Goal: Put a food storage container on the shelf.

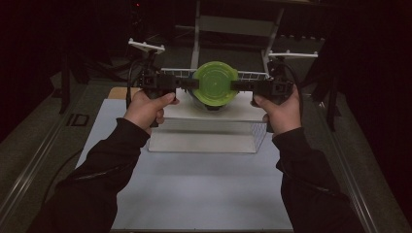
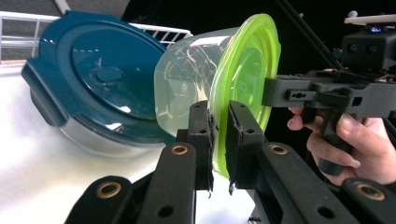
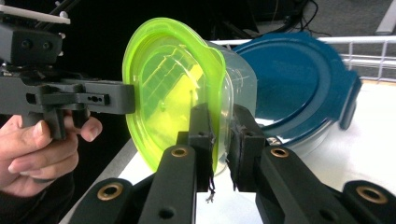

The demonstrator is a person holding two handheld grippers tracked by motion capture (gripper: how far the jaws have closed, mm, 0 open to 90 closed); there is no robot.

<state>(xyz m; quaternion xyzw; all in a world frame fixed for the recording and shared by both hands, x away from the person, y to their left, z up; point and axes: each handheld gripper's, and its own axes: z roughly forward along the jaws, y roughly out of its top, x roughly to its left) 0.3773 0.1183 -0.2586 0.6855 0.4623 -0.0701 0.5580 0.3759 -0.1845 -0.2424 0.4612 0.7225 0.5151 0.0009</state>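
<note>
A clear tub with a lime-green lid (image 1: 215, 83) hangs tipped on its side, lid facing me, above a white wire basket (image 1: 255, 75). My left gripper (image 1: 194, 83) is shut on the lid's left rim and my right gripper (image 1: 235, 86) on its right rim. In the left gripper view the jaws (image 2: 219, 135) pinch the green rim (image 2: 247, 70), with the right gripper (image 2: 275, 93) clamped opposite. The right gripper view has its jaws (image 3: 223, 135) closed on the rim (image 3: 168, 88) and the left gripper (image 3: 126, 98) across from it.
A glass container with a dark blue lid (image 2: 98, 74) lies tilted on the white surface behind the tub, also blue lid (image 3: 299, 79). The basket's wire rail (image 2: 18, 28) runs behind it. A white mat (image 1: 204, 184) covers the table; a metal stand (image 1: 233, 24) rises at the back.
</note>
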